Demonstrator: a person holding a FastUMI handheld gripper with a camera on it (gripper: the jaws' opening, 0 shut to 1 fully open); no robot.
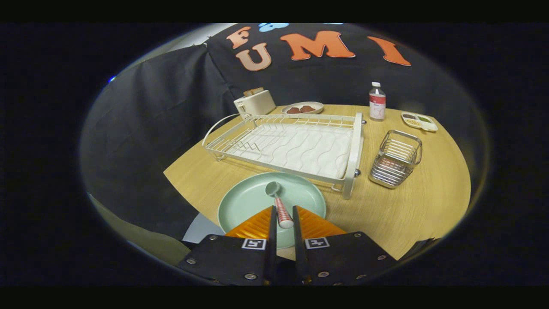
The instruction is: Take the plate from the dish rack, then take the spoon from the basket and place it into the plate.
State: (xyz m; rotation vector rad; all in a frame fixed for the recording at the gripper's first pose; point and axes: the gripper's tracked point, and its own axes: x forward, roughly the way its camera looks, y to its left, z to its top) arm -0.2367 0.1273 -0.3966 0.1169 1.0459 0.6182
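I am holding my claw (283, 218) clamped on the spoon (279, 205), bowl at 12 o'clock over the plate (240, 201); opening from this height, I think it may bounce out.

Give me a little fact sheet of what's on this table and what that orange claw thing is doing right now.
plate: pale green, on the wooden table, in front of the dish rack
dish rack: white, nothing in it
spoon: bowl resting in the plate, striped handle between the jaws
gripper: jaws close around the spoon handle, over the plate's near edge
basket: wire, right of the rack
further back: toaster, bottle, dish of food, small tray
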